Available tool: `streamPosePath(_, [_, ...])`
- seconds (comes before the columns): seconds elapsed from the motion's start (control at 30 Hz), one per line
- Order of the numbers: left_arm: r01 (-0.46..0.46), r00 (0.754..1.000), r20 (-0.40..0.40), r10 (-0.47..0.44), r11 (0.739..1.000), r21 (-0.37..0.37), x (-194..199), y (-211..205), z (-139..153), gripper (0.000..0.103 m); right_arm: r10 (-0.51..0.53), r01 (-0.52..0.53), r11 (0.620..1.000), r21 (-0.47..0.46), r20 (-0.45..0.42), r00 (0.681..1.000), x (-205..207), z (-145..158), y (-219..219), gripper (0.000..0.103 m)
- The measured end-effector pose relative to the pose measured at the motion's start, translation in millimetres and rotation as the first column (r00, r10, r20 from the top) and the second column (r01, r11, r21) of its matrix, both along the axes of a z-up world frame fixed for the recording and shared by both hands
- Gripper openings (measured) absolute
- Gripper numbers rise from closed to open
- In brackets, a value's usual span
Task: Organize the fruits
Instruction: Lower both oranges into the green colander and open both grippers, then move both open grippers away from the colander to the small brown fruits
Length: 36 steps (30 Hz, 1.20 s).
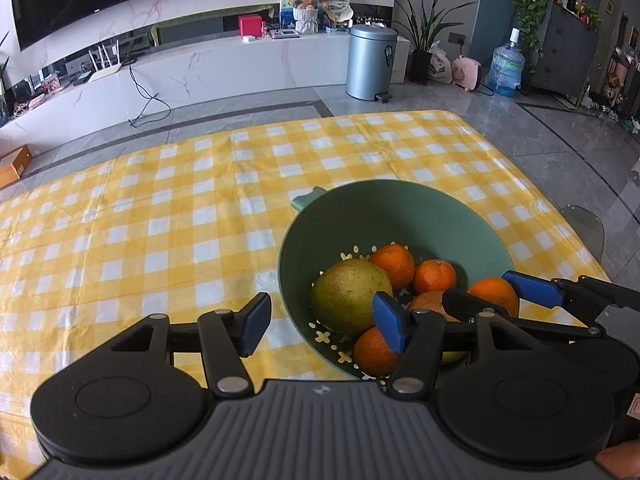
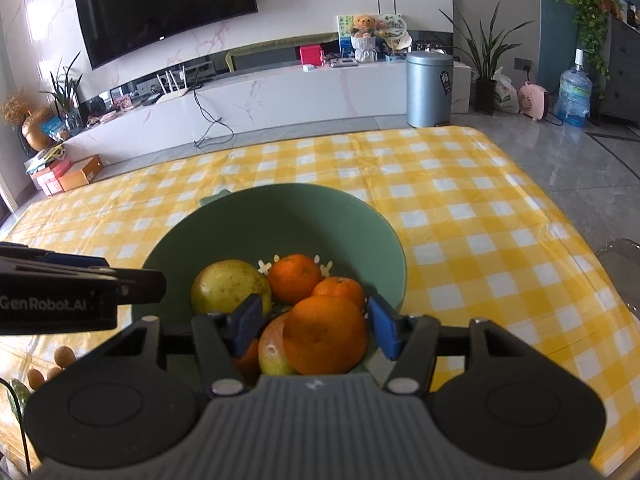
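Observation:
A green colander bowl stands on the yellow checked tablecloth and holds a green-yellow pear and several oranges. My left gripper is open and empty at the bowl's near left rim. My right gripper is over the bowl with its blue pads on either side of a large orange, which fills the gap; a second pear lies just under it. The right gripper also shows in the left wrist view.
The yellow checked tablecloth covers the table. Small round brown things lie at the near left edge. A glass object sits at the table's right edge. Beyond are the floor, a grey bin and a TV cabinet.

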<state>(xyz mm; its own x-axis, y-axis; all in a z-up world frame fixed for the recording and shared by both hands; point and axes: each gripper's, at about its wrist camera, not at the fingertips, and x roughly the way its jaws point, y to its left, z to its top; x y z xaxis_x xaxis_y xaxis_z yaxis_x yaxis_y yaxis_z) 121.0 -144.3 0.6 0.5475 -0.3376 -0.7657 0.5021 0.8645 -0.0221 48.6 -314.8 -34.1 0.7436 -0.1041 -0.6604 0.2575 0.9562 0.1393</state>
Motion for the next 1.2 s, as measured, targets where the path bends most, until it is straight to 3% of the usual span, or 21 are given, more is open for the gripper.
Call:
streamPosePath(0.3, [-0.013, 0.999, 0.040, 0.013, 1.000, 0.008, -14, 11, 16, 0.072, -0.024, 0.025, 0.999, -0.020, 0.071, 0.997, -11, 8, 2, 0.069])
streamPosePath(0.57, [-0.026, 0.997, 0.077, 0.024, 0.999, 0.033, -31, 31, 32, 0.074, 0.003, 0.012, 0.995, -0.100, 0.147, 0.989, -27, 22, 18, 0.080])
streamPosePath(0.87, [-0.039, 0.996, 0.083, 0.034, 0.998, 0.059, -43, 62, 45, 0.074, 0.010, -0.015, 0.999, 0.040, 0.143, 0.990, -41, 28, 35, 0.080])
streamPosePath(1.2, [-0.098, 0.995, 0.042, 0.095, 0.992, 0.078, -41, 117, 47, 0.074, 0.160, -0.166, 0.984, 0.063, 0.093, 0.983, -41, 28, 92, 0.075])
